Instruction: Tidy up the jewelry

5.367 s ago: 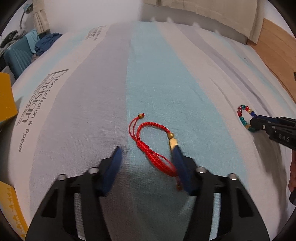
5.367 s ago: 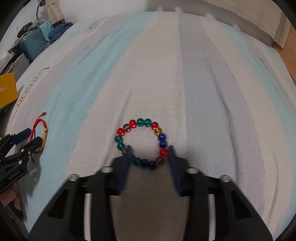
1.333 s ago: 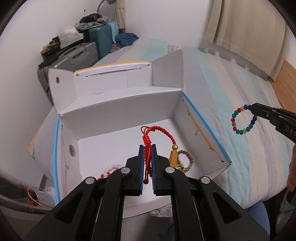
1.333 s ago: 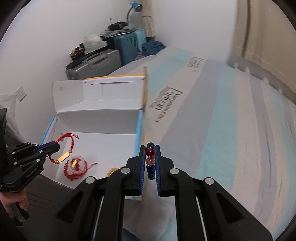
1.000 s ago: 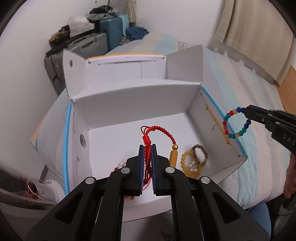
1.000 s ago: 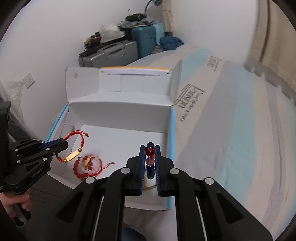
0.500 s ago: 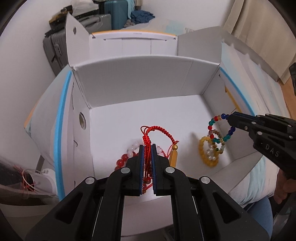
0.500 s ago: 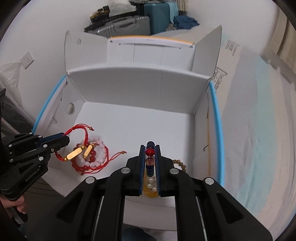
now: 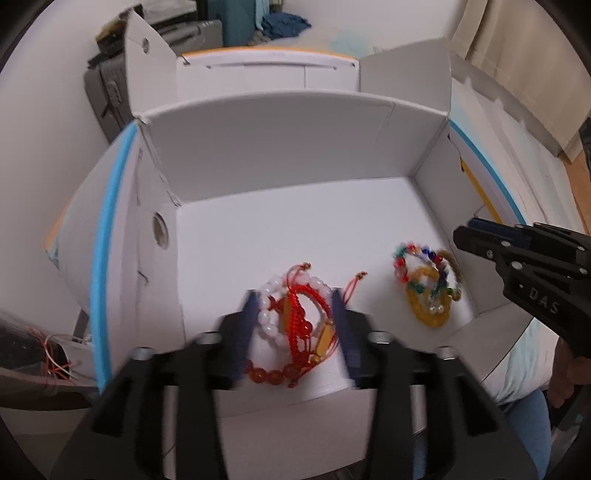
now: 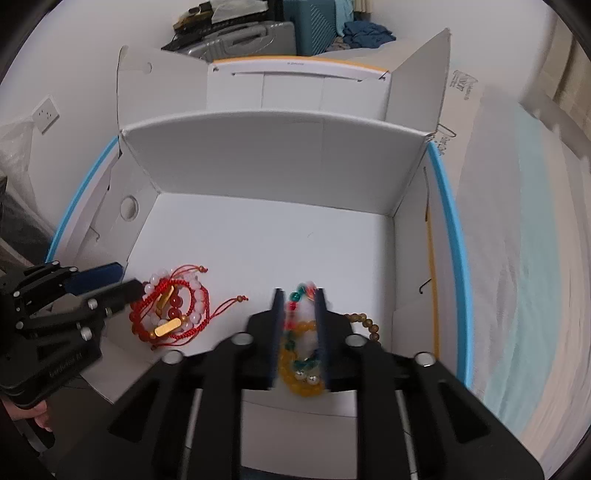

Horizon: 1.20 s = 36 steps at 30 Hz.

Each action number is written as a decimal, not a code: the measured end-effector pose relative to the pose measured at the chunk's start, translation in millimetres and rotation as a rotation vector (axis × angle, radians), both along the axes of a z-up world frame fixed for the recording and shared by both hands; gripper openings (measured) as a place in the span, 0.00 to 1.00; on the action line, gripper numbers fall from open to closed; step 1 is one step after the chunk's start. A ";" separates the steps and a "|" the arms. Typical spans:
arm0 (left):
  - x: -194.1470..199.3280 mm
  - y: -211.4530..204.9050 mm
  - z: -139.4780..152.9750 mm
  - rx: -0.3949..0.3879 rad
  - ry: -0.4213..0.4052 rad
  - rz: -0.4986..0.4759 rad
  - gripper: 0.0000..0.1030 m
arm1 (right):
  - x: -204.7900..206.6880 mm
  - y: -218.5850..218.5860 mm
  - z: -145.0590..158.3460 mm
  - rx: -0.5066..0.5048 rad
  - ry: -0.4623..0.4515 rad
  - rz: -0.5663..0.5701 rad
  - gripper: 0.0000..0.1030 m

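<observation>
An open white cardboard box (image 9: 277, 140) (image 10: 277, 158) lies below both grippers. My left gripper (image 9: 295, 299) (image 10: 123, 282) hangs over the box's near left, its jaws opening. Between them the red cord bracelet (image 9: 299, 314) (image 10: 146, 308) lies loose on a pile of white and red bead bracelets, with no pad touching it. Over the near right hangs my right gripper (image 10: 299, 295) (image 9: 469, 232), its jaws also opening. The multicolour bead bracelet (image 10: 293, 306) (image 9: 400, 264) rests free between them on a yellow bead bracelet (image 10: 295, 384) (image 9: 428, 314).
A brown bead bracelet (image 10: 369, 325) lies by the box's right wall. The box's flaps stand up at the back and sides. Behind it are suitcases (image 10: 240, 33). The striped bed sheet (image 10: 517, 240) spreads to the right. A person's hand (image 9: 565, 373) holds the right gripper.
Both grippers were shut on their bracelets; now both sets of jaws have parted and the red cord and multicolour bracelets have dropped onto the piles in the box.
</observation>
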State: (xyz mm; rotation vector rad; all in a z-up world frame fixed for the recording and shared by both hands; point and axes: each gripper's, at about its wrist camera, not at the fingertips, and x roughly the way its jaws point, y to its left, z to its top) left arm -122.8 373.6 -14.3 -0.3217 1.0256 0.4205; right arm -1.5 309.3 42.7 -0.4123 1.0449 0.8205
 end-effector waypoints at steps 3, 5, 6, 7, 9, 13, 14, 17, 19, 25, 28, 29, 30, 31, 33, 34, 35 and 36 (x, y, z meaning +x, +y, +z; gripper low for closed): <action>-4.9 -0.2 10.0 0.038 -0.021 0.020 0.65 | -1.8 -9.7 12.3 0.032 -0.028 -0.016 0.53; -9.5 -1.2 17.8 0.046 -0.053 0.028 0.82 | -1.7 -14.9 19.8 0.045 -0.044 -0.026 0.65; -12.0 -2.9 22.7 0.056 -0.075 0.026 0.88 | -1.5 -20.6 24.9 0.067 -0.049 -0.039 0.69; -14.5 -4.6 25.9 0.079 -0.080 0.035 0.94 | -1.7 -25.4 28.9 0.082 -0.057 -0.050 0.75; -18.9 -8.5 30.3 0.105 -0.084 0.034 0.94 | -2.6 -32.9 35.1 0.098 -0.066 -0.062 0.80; -30.5 -16.9 36.3 0.120 -0.093 0.041 0.94 | -10.7 -50.9 47.2 0.120 -0.094 -0.071 0.93; -35.5 -20.1 38.9 0.126 -0.106 0.048 0.94 | -15.9 -57.0 51.7 0.128 -0.118 -0.074 0.93; -45.7 -27.6 42.7 0.135 -0.118 0.065 0.94 | -31.1 -70.2 59.4 0.132 -0.154 -0.066 0.93; -54.0 -34.6 46.1 0.134 -0.138 0.068 0.94 | -41.2 -79.1 61.7 0.135 -0.162 -0.068 0.93; -79.4 -60.2 55.3 0.189 -0.160 0.067 0.94 | -76.3 -106.6 60.7 0.149 -0.190 -0.079 0.93; -91.4 -67.9 55.8 0.183 -0.180 0.074 0.94 | -88.7 -116.5 57.9 0.150 -0.192 -0.091 0.93; -93.7 -69.2 55.0 0.178 -0.175 0.081 0.94 | -91.7 -121.6 57.5 0.156 -0.185 -0.106 0.93; -97.2 -70.9 53.9 0.171 -0.170 0.091 0.94 | -93.7 -124.0 57.0 0.157 -0.184 -0.112 0.93; -100.7 -72.9 53.0 0.164 -0.170 0.096 0.94 | -96.2 -127.6 57.3 0.159 -0.184 -0.115 0.93; -106.8 -77.3 51.0 0.154 -0.174 0.097 0.94 | -101.1 -133.2 59.0 0.160 -0.195 -0.129 0.93; -109.8 -79.5 49.5 0.152 -0.171 0.101 0.94 | -102.8 -134.9 59.7 0.161 -0.199 -0.131 0.93; -112.1 -81.6 48.1 0.150 -0.167 0.104 0.94 | -105.5 -136.2 60.5 0.159 -0.204 -0.133 0.93; -113.3 -83.3 47.3 0.150 -0.165 0.104 0.94 | -107.2 -138.6 61.0 0.160 -0.205 -0.134 0.93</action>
